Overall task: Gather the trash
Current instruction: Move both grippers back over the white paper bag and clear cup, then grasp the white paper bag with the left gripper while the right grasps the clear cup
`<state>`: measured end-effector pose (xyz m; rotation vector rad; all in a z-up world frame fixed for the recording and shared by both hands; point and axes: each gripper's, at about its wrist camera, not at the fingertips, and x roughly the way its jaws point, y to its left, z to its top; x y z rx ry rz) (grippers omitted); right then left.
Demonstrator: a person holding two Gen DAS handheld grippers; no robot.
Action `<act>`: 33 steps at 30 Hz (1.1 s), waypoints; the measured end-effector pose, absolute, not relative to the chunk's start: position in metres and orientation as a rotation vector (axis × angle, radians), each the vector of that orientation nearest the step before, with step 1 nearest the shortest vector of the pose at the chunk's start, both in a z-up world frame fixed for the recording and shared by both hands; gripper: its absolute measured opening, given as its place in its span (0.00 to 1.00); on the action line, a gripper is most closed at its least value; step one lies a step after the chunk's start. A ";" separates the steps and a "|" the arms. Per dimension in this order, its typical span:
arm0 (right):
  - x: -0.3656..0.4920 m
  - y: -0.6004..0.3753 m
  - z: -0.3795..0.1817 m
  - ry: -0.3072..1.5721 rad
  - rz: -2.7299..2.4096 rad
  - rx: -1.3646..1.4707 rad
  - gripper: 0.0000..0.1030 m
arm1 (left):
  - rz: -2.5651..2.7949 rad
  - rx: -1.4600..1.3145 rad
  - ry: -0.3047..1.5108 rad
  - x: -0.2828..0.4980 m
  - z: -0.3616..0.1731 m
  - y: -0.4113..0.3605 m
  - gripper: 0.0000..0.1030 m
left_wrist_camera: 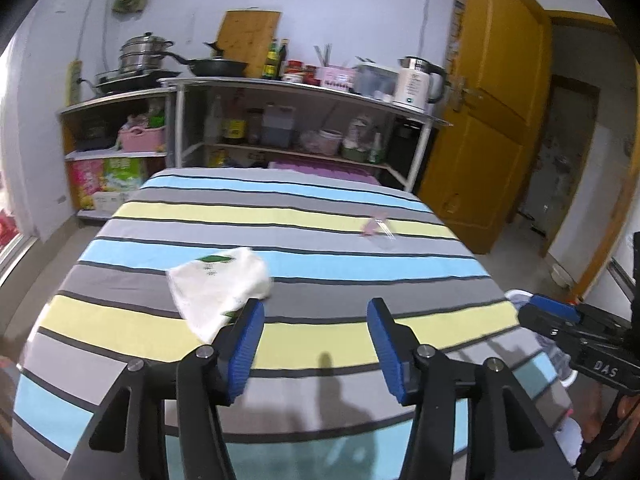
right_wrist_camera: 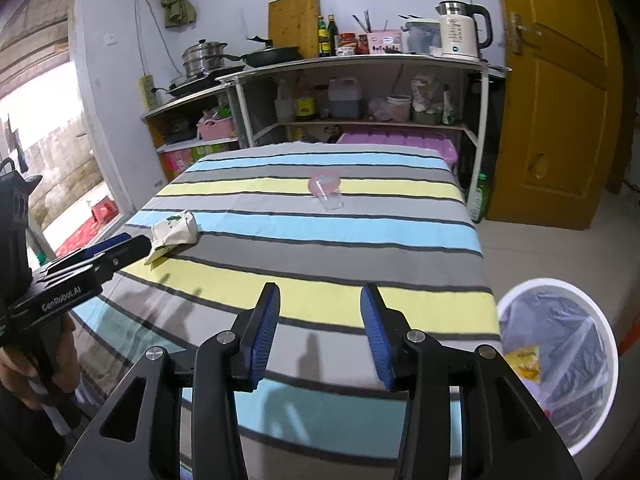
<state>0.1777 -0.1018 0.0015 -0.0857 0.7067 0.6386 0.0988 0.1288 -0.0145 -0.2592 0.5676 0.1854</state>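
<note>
**Both grippers wide, nothing held, trash on the striped table**

Left to right from my feeds:

- Left gripper [left_wrist_camera: 316, 312]: jaws spread wide, nothing between them. I see it hovering over the near edge of the striped tablecloth [left_wrist_camera: 320, 272]. From the right wrist view its body [right_wrist_camera: 100, 258] comes in from the left, tips just beside the packet.
- White crumpled packet [left_wrist_camera: 218, 288] with green leaf print: lies on the cloth's left side, across the grey and blue stripes. Its near corner sits behind the left finger [left_wrist_camera: 250, 328] in the left wrist view; can't tell if they touch. Same packet in the other view [right_wrist_camera: 174, 234].
- Clear plastic cup [right_wrist_camera: 331, 200]: on its side, mid-table toward the far end, with a pink lid [right_wrist_camera: 325, 182] just behind it, touching or nearly so. Blurred in the left view [left_wrist_camera: 378, 230].
- Right gripper [right_wrist_camera: 320, 316]: jaws wide apart, empty, over the near yellow stripe, well apart from cup and packet.
- White bin [right_wrist_camera: 560, 368] with clear liner: on the floor off the table's right near corner. Yellow wrapper [right_wrist_camera: 522, 362] already inside.

Back wall: shelf unit [right_wrist_camera: 360, 68] with kettle [right_wrist_camera: 460, 30], pans, bottles.
</note>
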 end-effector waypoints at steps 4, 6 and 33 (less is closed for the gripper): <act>0.185 -0.088 0.001 0.709 0.652 -0.101 0.42 | 0.234 -0.268 0.577 0.100 -0.020 0.156 0.52; 0.188 -0.083 0.000 0.710 0.657 -0.108 0.42 | 0.251 -0.268 0.581 0.100 -0.022 0.166 0.53; 0.218 -0.035 -0.010 0.738 0.681 -0.177 0.42 | 0.245 -0.395 0.736 0.161 -0.060 0.256 0.66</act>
